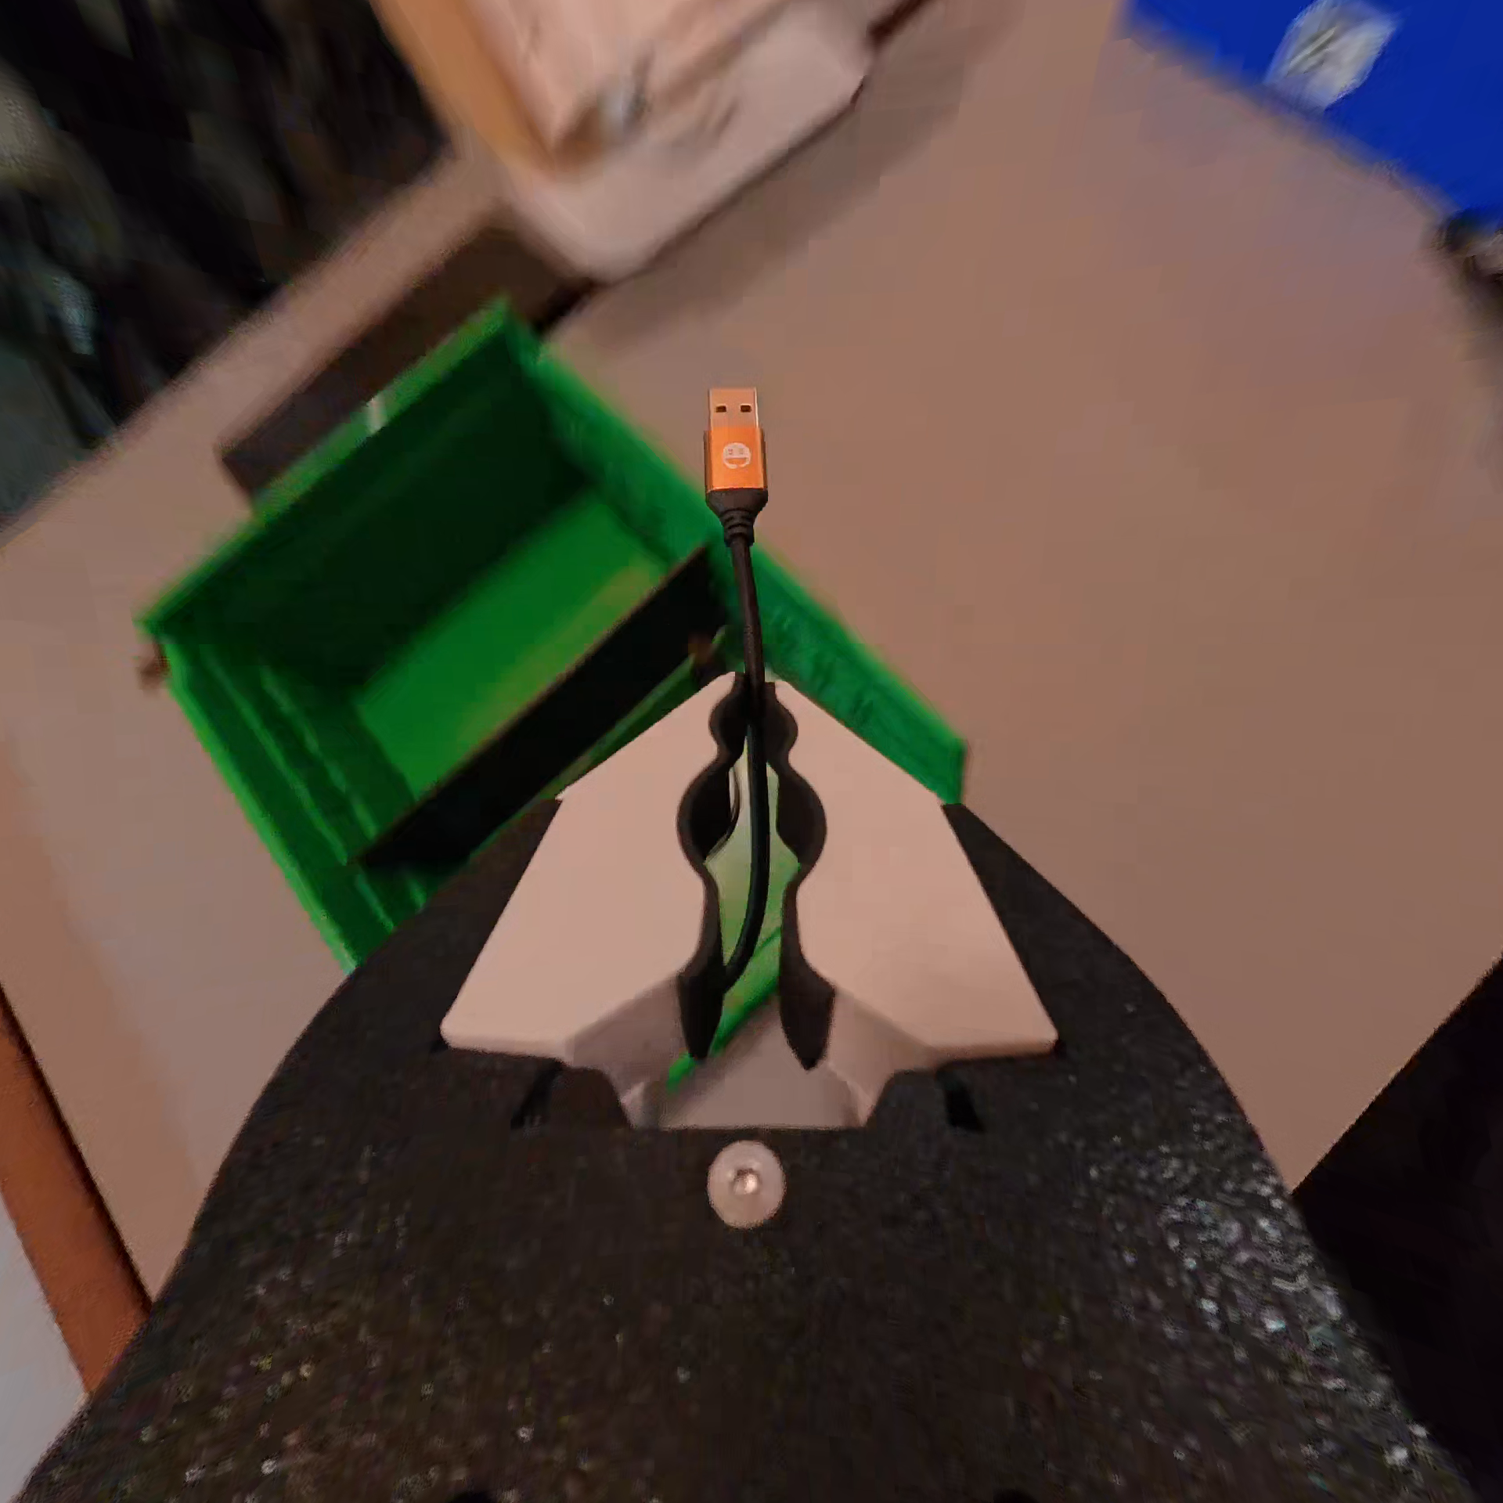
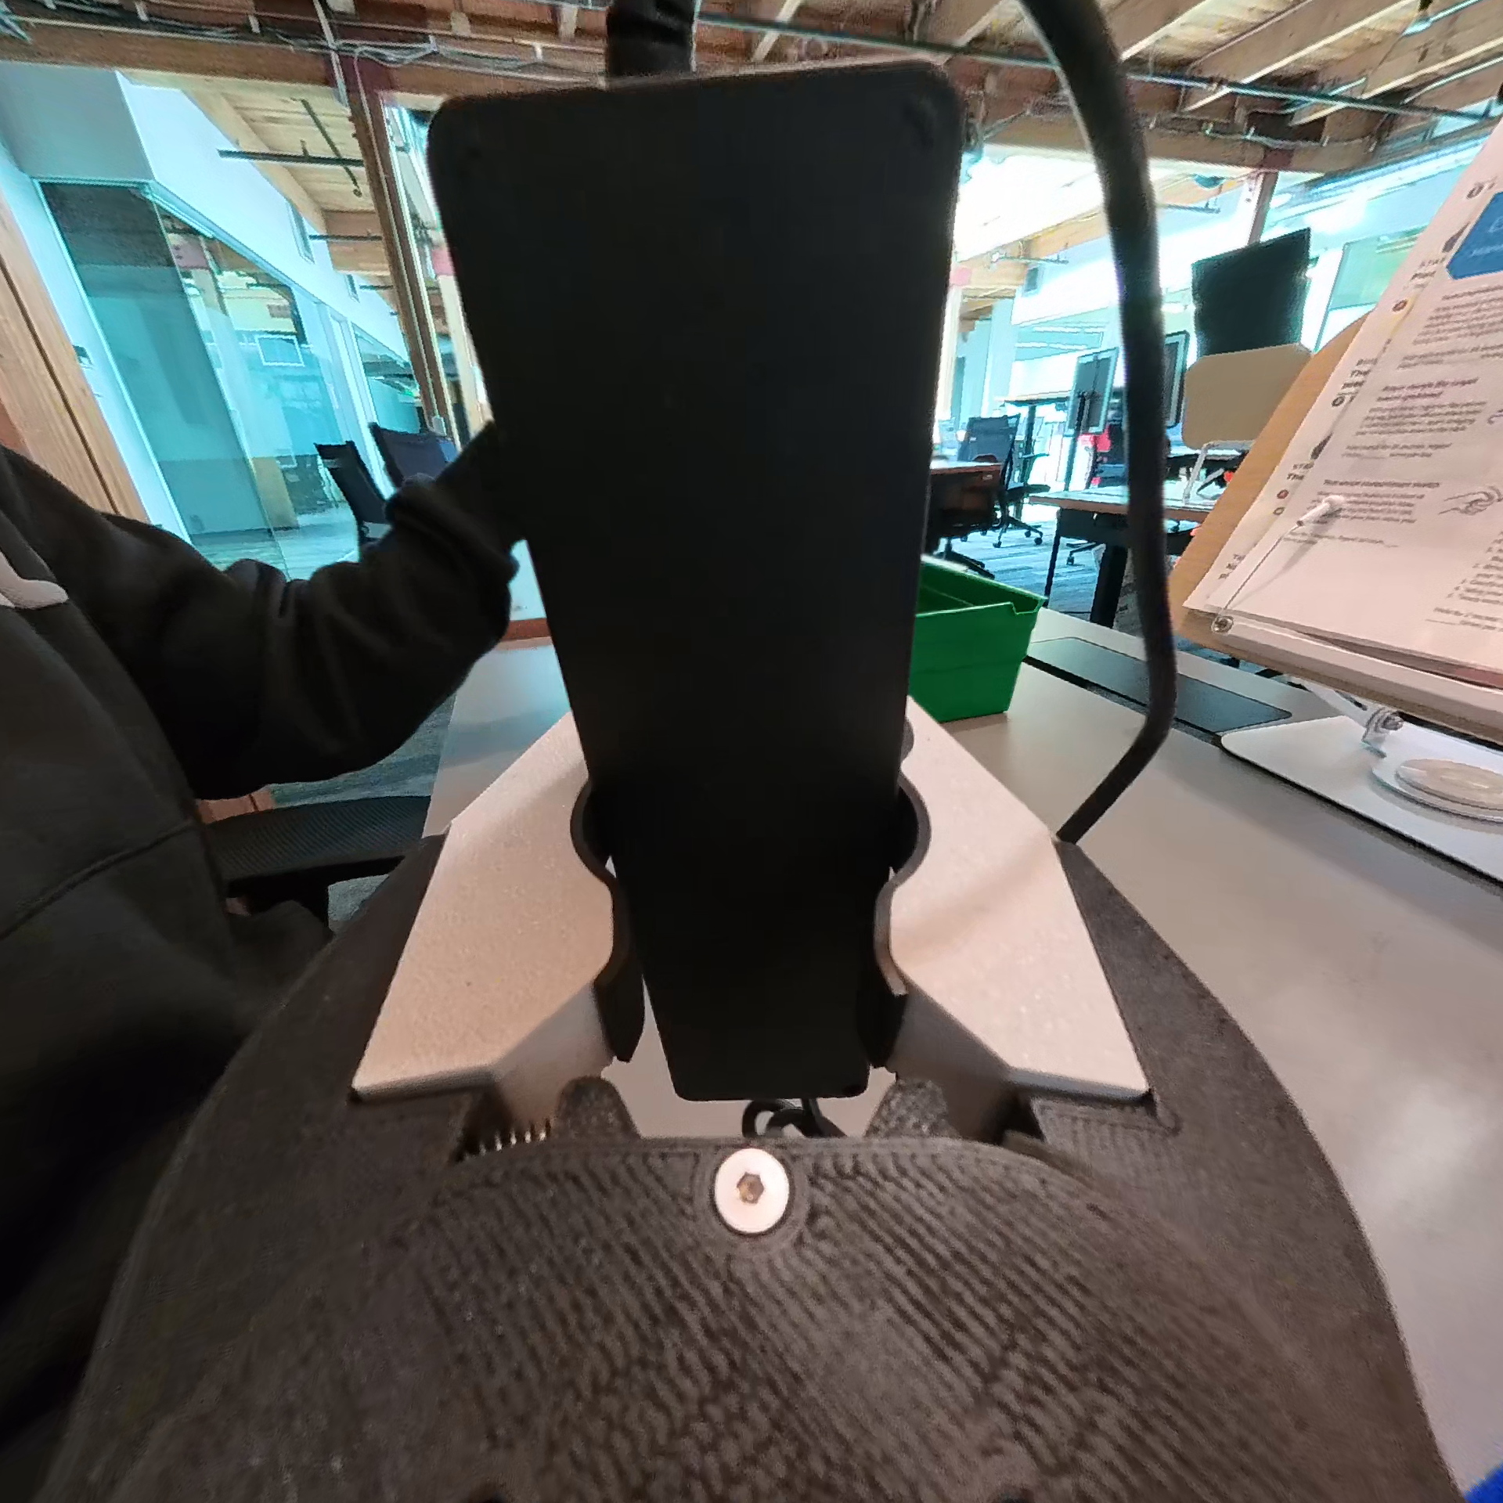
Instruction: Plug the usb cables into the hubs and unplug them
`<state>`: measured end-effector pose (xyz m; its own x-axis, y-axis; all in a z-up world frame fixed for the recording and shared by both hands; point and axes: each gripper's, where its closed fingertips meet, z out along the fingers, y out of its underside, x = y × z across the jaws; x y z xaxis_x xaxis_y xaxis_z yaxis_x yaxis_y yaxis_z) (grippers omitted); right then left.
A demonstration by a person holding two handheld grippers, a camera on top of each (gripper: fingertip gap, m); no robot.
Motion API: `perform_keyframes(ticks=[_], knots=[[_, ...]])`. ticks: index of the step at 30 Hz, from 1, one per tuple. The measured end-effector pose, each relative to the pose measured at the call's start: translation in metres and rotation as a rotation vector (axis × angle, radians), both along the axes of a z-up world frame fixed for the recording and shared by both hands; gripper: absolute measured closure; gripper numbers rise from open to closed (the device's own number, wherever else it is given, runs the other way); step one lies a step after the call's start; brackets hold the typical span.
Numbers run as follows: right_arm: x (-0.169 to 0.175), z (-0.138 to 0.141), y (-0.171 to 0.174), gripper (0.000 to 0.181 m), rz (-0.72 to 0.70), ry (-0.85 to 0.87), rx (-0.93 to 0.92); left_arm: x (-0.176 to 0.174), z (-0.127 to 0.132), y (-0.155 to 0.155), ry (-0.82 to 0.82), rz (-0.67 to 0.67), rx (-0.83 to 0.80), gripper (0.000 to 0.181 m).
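Observation:
My left gripper is shut on a black USB cable. The cable's orange plug sticks out beyond the fingertips, metal end forward, above a green bin. My right gripper is shut on a flat black USB hub and holds it upright above the table. The hub's ports are hidden from this view. A thick black cable arcs from the hub's top down to the table on the right.
The green bin also shows in the right wrist view, behind the hub on the grey table. A document stand with papers stands at the right. A person's dark sleeve is at the left. A blue object lies far right.

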<state>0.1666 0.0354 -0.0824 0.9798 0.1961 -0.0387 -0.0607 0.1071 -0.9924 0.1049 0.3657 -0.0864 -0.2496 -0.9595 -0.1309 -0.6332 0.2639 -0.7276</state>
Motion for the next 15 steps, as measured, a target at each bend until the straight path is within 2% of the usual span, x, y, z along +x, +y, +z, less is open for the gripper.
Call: perform_keyframes(ticks=[1,5,6,8,9,11,13,15], knots=[[0.001,0.002,-0.002,0.118,-0.002,0.000,0.008,0.000,0.021,-0.018,-0.081,-0.061,0.014,0.180],[0.007,0.007,-0.008,0.118,-0.022,0.009,0.035,-0.003,0.119,-0.088,-0.449,-0.217,0.139,0.180],[0.008,0.007,-0.010,0.118,-0.028,0.007,0.037,-0.005,0.134,-0.110,-0.498,-0.281,0.155,0.180],[0.011,0.009,-0.014,0.118,-0.038,0.007,0.044,-0.002,0.141,-0.151,-0.528,-0.401,0.200,0.180],[0.012,0.010,-0.016,0.118,-0.044,0.007,0.050,0.005,0.136,-0.166,-0.541,-0.449,0.240,0.180],[0.014,0.012,-0.022,0.118,-0.051,0.007,0.059,0.025,0.107,-0.188,-0.550,-0.520,0.303,0.180],[0.015,0.013,-0.027,0.118,-0.059,0.000,0.066,0.042,0.053,-0.208,-0.515,-0.638,0.341,0.180],[0.017,0.012,-0.031,0.118,-0.075,-0.007,0.055,0.054,-0.013,-0.218,-0.443,-0.743,0.372,0.180]])
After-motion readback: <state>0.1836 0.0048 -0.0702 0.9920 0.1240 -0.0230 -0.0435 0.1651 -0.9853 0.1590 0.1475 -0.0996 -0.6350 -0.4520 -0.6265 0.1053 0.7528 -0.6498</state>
